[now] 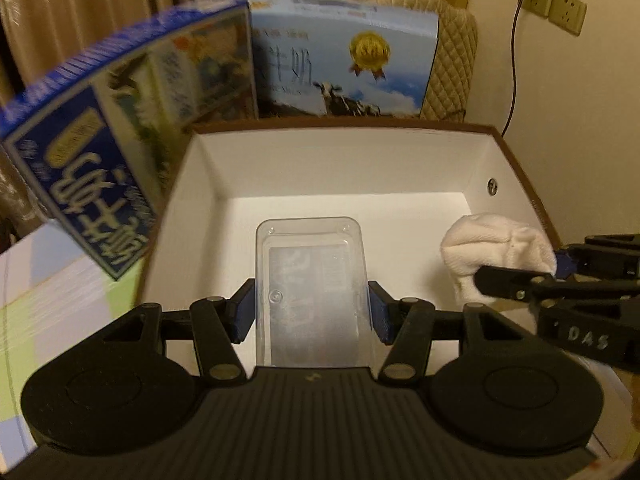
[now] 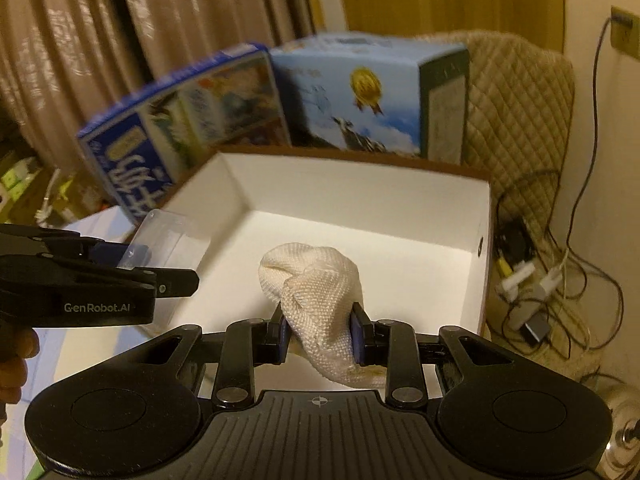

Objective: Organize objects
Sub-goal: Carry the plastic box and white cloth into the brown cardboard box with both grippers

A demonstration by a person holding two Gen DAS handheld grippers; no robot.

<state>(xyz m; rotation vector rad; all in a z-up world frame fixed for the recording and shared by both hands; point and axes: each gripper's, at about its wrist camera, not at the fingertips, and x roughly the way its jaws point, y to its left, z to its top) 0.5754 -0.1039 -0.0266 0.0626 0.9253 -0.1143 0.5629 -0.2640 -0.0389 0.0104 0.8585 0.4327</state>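
Two handheld grippers meet over an open white-lined box (image 1: 496, 152) on the desk (image 1: 48, 296). The left gripper (image 1: 311, 312) is clamped on a clear plastic tray (image 1: 310, 264), its blue pads pressed against the tray's two long sides, holding it above the box's interior near the left wall. The right gripper (image 2: 320, 334) pinches a bunched white cloth (image 2: 316, 280) between its pads, the cloth hanging over the box floor toward the near edge. Behind the box stand two milk cartons: a dark blue one (image 1: 120, 128), tilted at the left, and a light blue one (image 1: 352, 60) bearing a gold medal and a cow. A quilted cover (image 2: 516, 112) and tangled cables (image 2: 536, 280) lie to the right.
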